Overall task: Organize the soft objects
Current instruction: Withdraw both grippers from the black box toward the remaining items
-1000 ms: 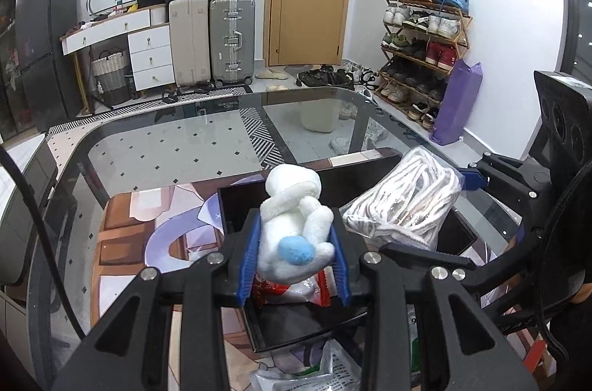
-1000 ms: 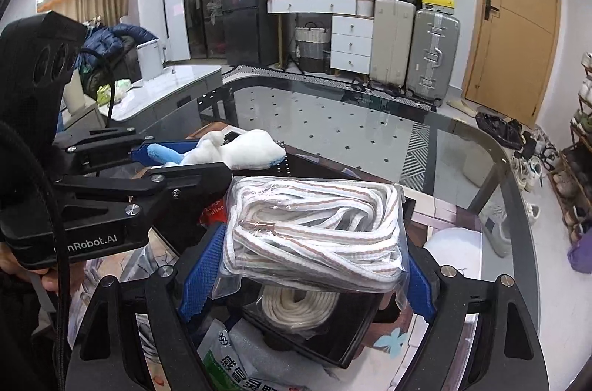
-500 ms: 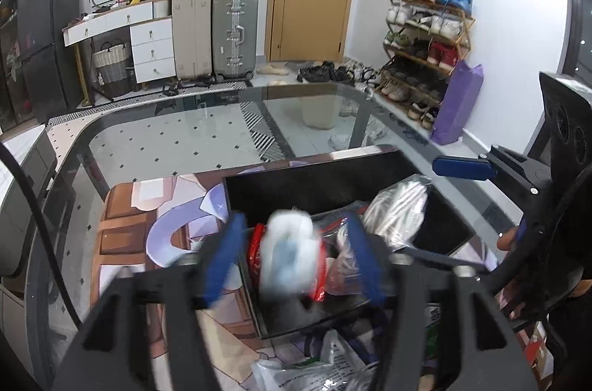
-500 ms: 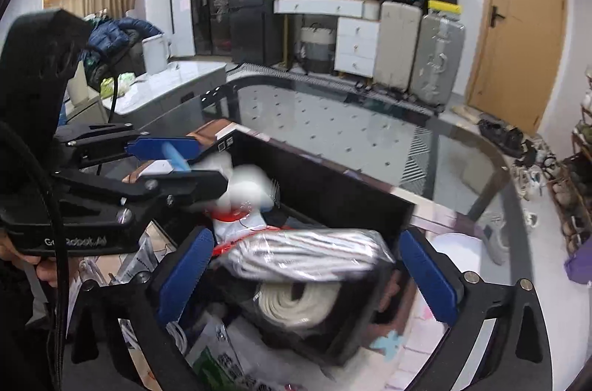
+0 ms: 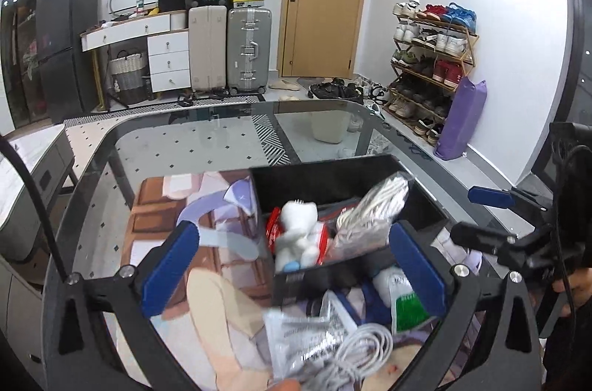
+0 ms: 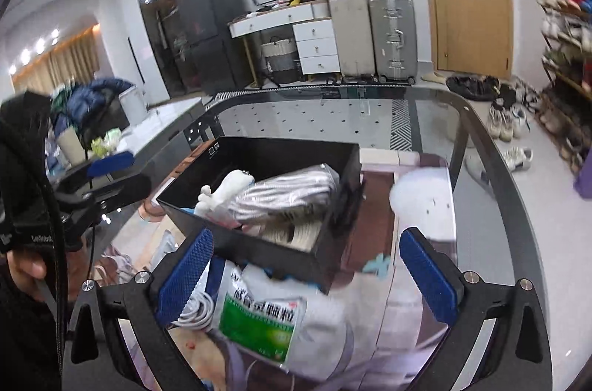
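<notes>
A black box (image 5: 333,176) (image 6: 259,147) stands on the glass table. In it lie a white plush toy (image 5: 298,232) (image 6: 225,191) with a blue tail and a clear bag of white rope (image 5: 370,217) (image 6: 285,195). My left gripper (image 5: 292,269) is open and empty, pulled back in front of the box. My right gripper (image 6: 307,269) is open and empty, near the box's front corner. In front of the box lie a white pouch with a green label (image 6: 266,317) (image 5: 403,298) and a bagged white cable (image 5: 333,350).
A printed mat (image 5: 166,217) covers the table under the box. The glass table's curved edge (image 6: 510,206) runs to the right. Beyond it are suitcases (image 5: 229,47), a drawer desk, a door and a shoe rack (image 5: 429,65).
Both grippers opened and dropped the plush toy and the rope bag into the black box, then pulled back toward me.
</notes>
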A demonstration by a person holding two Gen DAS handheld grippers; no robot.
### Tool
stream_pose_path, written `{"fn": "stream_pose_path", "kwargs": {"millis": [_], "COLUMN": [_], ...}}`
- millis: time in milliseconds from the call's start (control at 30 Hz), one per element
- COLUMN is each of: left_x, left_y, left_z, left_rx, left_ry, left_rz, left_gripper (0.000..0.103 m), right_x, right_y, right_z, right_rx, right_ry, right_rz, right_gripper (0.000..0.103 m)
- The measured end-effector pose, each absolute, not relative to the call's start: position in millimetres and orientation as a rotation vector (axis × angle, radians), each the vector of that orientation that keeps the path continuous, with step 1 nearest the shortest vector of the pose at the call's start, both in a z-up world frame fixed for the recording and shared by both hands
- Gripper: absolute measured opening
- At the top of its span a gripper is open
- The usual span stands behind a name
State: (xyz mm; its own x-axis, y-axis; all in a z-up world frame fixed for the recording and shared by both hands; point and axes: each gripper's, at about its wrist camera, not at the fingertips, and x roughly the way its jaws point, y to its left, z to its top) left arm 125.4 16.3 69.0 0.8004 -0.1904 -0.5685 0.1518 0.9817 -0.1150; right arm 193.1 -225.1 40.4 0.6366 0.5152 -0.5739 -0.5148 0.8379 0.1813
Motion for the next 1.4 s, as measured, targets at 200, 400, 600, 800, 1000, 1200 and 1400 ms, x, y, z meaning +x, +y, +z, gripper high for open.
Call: {"fn": "stream_pose_path", "kwargs": {"millis": [200, 400, 600, 800, 1000, 1200, 1400], "left_x": [101.7, 81.8, 68.8, 64.4, 61.3, 60.1, 60.5], "left_y": [16.2, 13.1, 8.2, 9.4, 9.1, 7.8, 10.8], "left_z": [58.2, 45.9, 32.3, 14.5, 3.9, -1.1, -3.3], "left_rx": [-0.046, -0.046, -0.046, -0.05, -0.044, -0.017, -0.018], "left_ry": [0.645, 0.67, 0.693, 0.737, 0.758, 0.753, 0.759], "left_rz": [-0.167, -0.172, -0.173, -0.137, -0.117, -0.101, -0.097], "left_gripper": [0.103, 0.103, 0.103, 0.103, 0.103, 0.103, 0.103], "right_x": [172.5, 156.5, 150.0, 148.4, 153.6, 153.8, 155.2], "right_y": [-234.5, -232.5, -235.8, -235.0, -220.7, -202.5, -188.6], "right_z": [28.9, 22.3, 18.6, 19.1, 6.9, -9.3, -22.5], "right_rx": [0.03, 0.034, 0.113, 0.114, 0.094, 0.031, 0.018], "right_ry": [0.674, 0.677, 0.699, 0.698, 0.758, 0.792, 0.818], "right_rz": [0.544, 0.543, 0.554, 0.548, 0.522, 0.508, 0.503], "right_gripper": [0.102, 0.102, 0.102, 0.102, 0.102, 0.102, 0.102]}}
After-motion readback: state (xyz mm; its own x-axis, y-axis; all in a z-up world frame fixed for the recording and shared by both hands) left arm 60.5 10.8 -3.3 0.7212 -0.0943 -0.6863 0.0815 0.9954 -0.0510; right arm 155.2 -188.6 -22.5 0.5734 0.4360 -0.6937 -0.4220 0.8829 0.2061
